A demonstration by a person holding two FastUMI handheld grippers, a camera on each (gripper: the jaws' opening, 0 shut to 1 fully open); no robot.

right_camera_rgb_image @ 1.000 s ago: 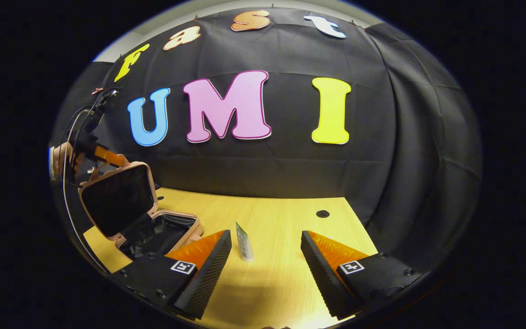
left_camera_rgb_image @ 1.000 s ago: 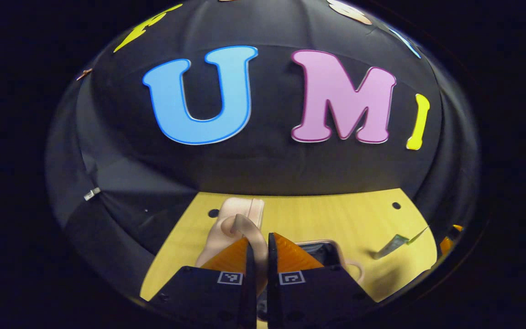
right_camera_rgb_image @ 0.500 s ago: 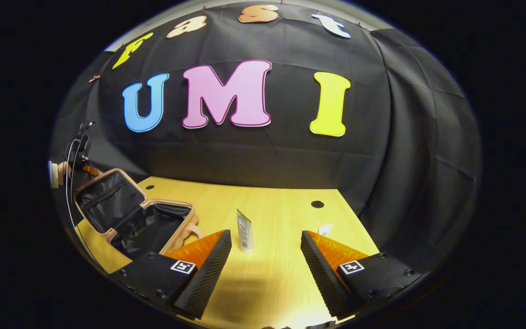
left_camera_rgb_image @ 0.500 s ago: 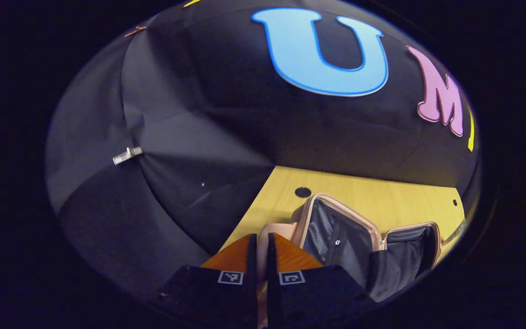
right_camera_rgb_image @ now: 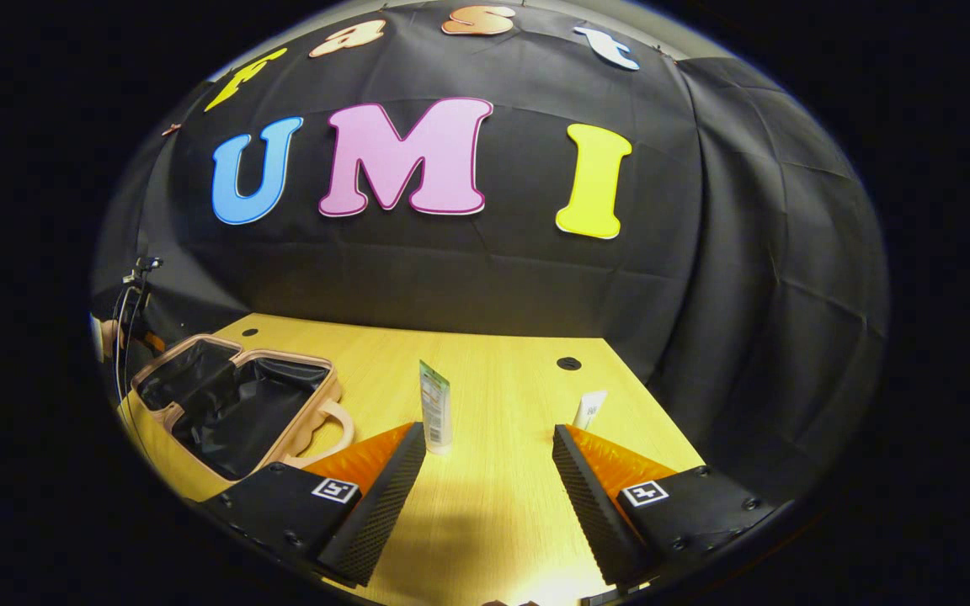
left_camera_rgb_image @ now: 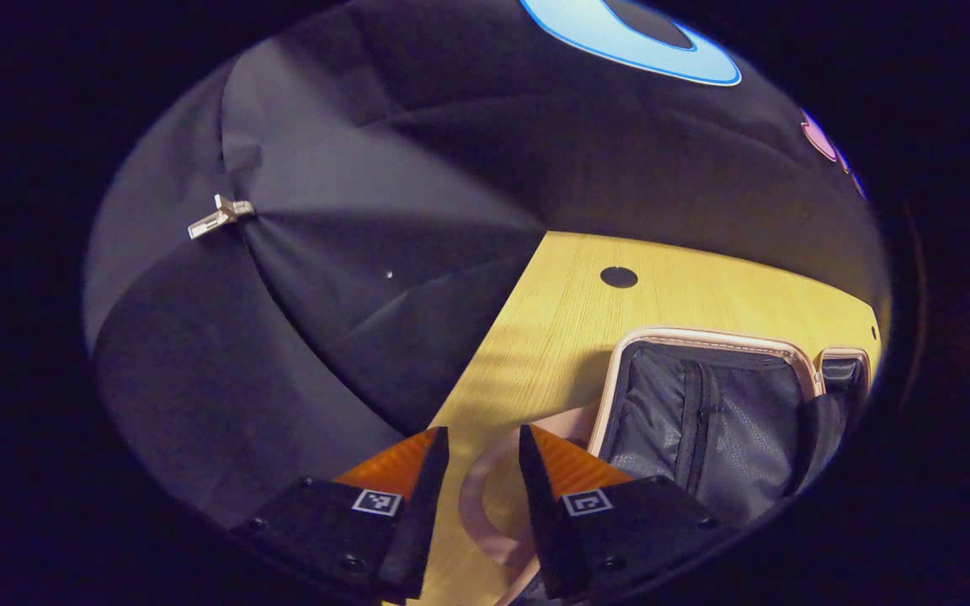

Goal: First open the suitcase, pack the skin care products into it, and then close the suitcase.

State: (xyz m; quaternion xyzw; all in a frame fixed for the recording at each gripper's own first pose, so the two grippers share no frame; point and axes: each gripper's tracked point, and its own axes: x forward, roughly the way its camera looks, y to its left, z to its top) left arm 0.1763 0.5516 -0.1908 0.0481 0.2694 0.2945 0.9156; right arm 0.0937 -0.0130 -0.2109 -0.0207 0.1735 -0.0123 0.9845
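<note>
The pink suitcase [right_camera_rgb_image: 167,414] lies wide open on the wooden table, both black-lined halves flat. In the left gripper view its lid lining [left_camera_rgb_image: 704,412] is at the right, and the pink handle loop [left_camera_rgb_image: 472,497] rests on the table just below my left gripper [left_camera_rgb_image: 482,438], which is open and not pressing on it. A green-and-white skin care tube [right_camera_rgb_image: 434,412] stands upright just beyond my open right gripper [right_camera_rgb_image: 485,467], close to its left finger. A smaller white tube [right_camera_rgb_image: 590,408] stands farther right.
The wooden table [right_camera_rgb_image: 493,522] ends at the black cloth wall behind and to the right. Round cable holes [right_camera_rgb_image: 568,363] sit near its back edge. My left gripper and its cable [right_camera_rgb_image: 127,307] show at the far left, behind the suitcase.
The left gripper swung the lid down flat, then opened and let go of the handle. The right gripper tipped down a little, bringing the white tube into sight.
</note>
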